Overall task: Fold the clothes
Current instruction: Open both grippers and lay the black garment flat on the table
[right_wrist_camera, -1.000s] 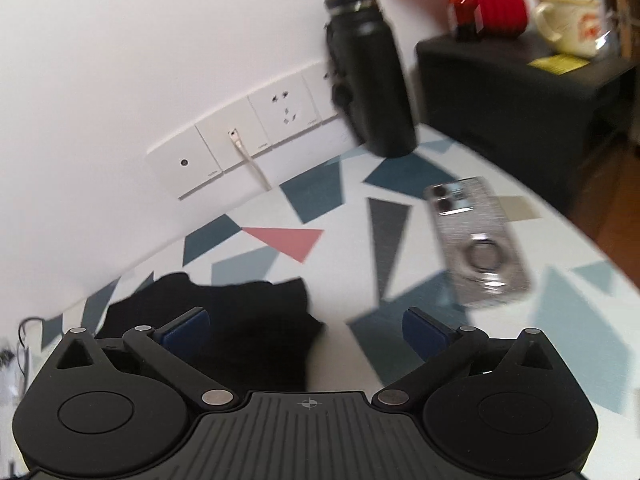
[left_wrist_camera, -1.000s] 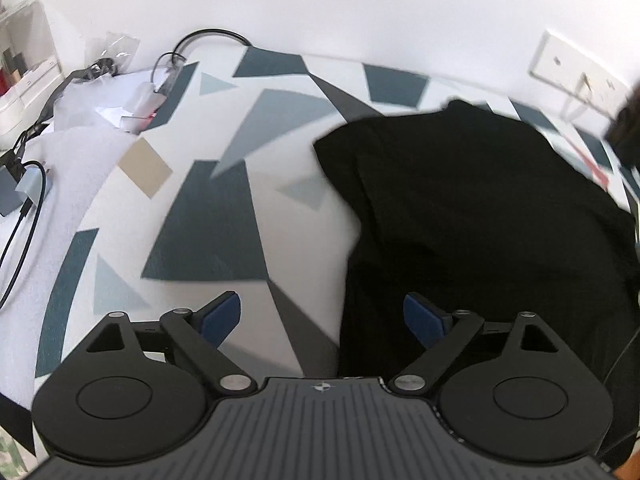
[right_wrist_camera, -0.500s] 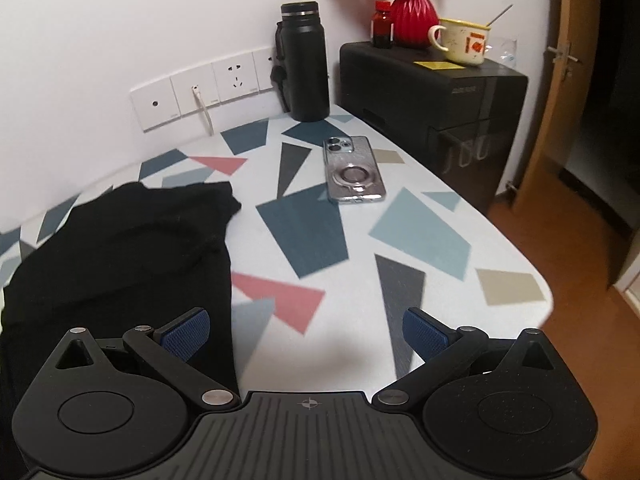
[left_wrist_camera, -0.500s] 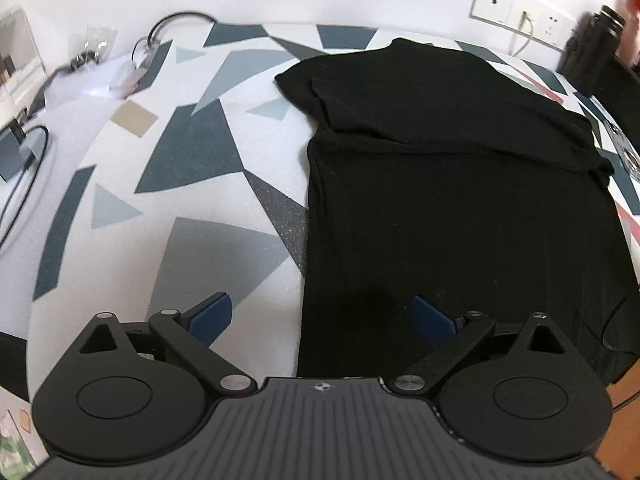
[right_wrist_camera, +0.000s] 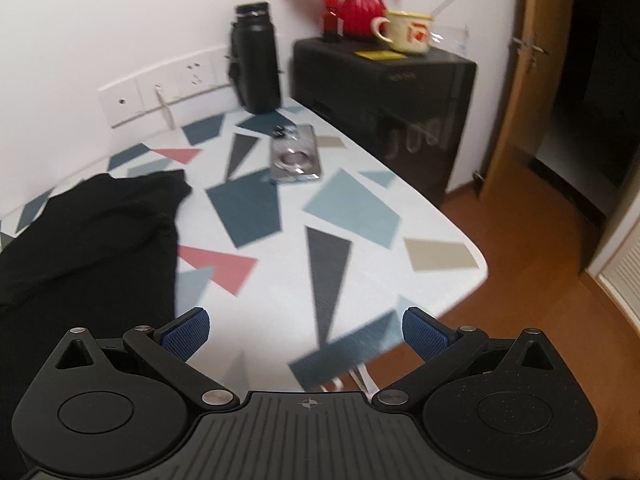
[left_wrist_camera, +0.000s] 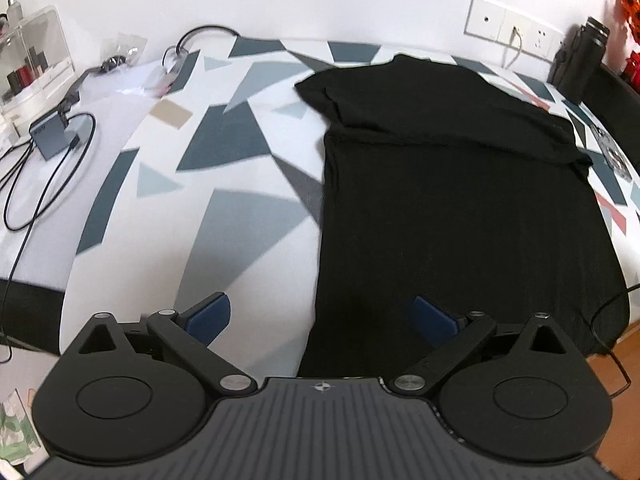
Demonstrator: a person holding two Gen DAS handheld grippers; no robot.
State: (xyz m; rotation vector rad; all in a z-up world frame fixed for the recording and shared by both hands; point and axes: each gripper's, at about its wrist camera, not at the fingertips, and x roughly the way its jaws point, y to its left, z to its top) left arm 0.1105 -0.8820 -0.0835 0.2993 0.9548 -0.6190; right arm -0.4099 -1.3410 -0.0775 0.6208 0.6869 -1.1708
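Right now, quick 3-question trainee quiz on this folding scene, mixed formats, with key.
1. True or false: the left hand-held gripper is clamped on the black T-shirt.
2. Multiple choice: what lies on the patterned table between the T-shirt and the black cabinet? A) a book B) a phone C) scissors
3. Fill in: the black bottle stands against the ___, beside the sockets.

Key: 1 false, its jaws stand wide with nothing gripped. 2 B. 3 wall.
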